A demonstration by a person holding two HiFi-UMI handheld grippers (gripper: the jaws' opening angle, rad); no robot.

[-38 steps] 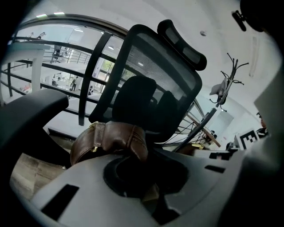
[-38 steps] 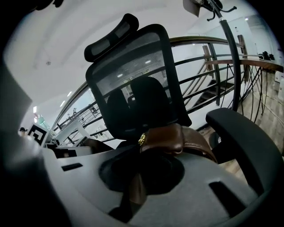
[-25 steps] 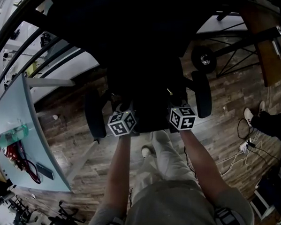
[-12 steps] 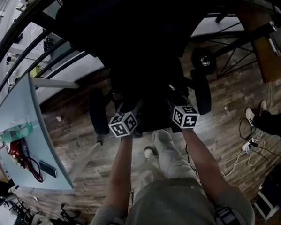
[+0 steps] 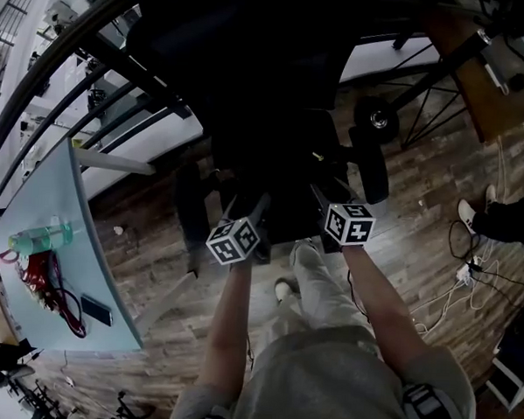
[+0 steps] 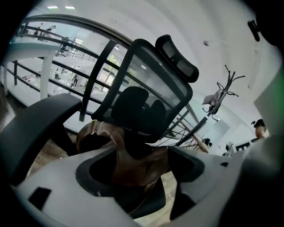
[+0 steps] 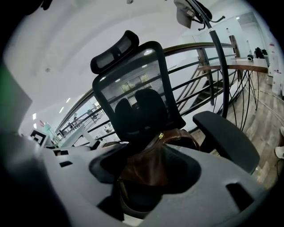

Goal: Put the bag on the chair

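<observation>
Black on black in the head view: the chair (image 5: 367,162) is a dark mass in front of me, and I cannot pick the bag out against it. My left gripper (image 5: 260,204) and right gripper (image 5: 317,197) reach side by side toward the seat's near edge. Off to my left a pale tabletop (image 5: 78,212) carries a bottle (image 5: 40,236) and a phone (image 5: 96,309), which neither gripper view shows.

In the left gripper view my fingers (image 6: 57,190) stand wide apart, having just been opening, and grip nothing. The brown bag (image 6: 95,133) lies on the seat just beyond them. It shows through the gap, below the mesh backrest (image 6: 155,84), and an armrest (image 6: 40,119) rises at the left.

In the right gripper view these fingers (image 7: 213,186) have also just been opening wide and hold nothing. The bag (image 7: 182,135) shows between them from the other side, resting on the seat below the backrest. It has a brass zip pull (image 7: 161,135) on top, and the other armrest (image 7: 226,137) is to its right.
</observation>
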